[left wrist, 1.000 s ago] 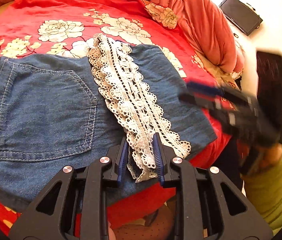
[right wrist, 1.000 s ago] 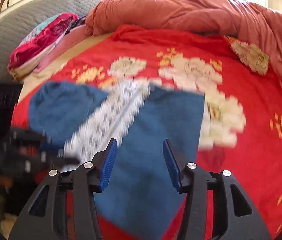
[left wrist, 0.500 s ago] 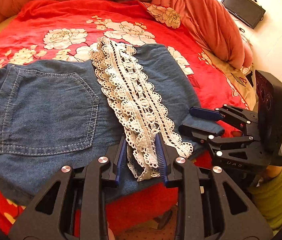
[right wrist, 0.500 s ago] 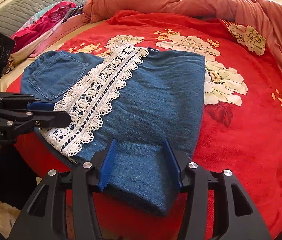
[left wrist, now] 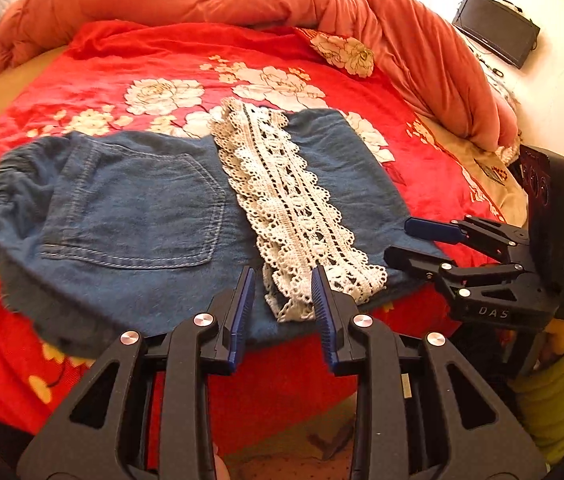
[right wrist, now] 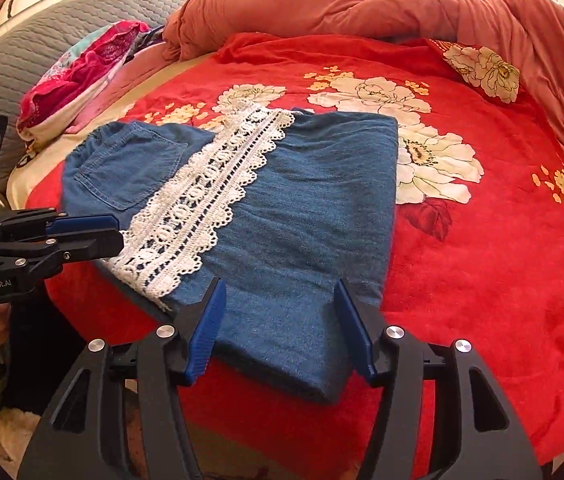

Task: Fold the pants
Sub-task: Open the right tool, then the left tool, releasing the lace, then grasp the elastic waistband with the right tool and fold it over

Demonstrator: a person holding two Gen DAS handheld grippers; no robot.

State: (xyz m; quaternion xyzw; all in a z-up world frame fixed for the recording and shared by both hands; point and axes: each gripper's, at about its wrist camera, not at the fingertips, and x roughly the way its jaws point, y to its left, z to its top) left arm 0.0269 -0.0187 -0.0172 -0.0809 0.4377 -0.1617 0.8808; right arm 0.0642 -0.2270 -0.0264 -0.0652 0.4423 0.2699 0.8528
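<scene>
Folded blue denim pants lie on the red floral blanket, with a white lace strip running diagonally across them. My left gripper hovers at the near hem. The lace's end lies between its fingers, and the pads stand clear of it. My right gripper is over the near corner of the folded leg. Its jaws are opening, with denim below and between them but not pinched.
The red floral blanket covers the bed, and its near edge drops away just under both grippers. A bunched orange duvet lines the back. A pink clothes pile sits far left by the grey headboard. A green sleeve is at the right.
The right gripper swung in from the right to the denim's near corner and its jaws widened. The left gripper's jaws parted slightly around the lace end and it drew back a little.
</scene>
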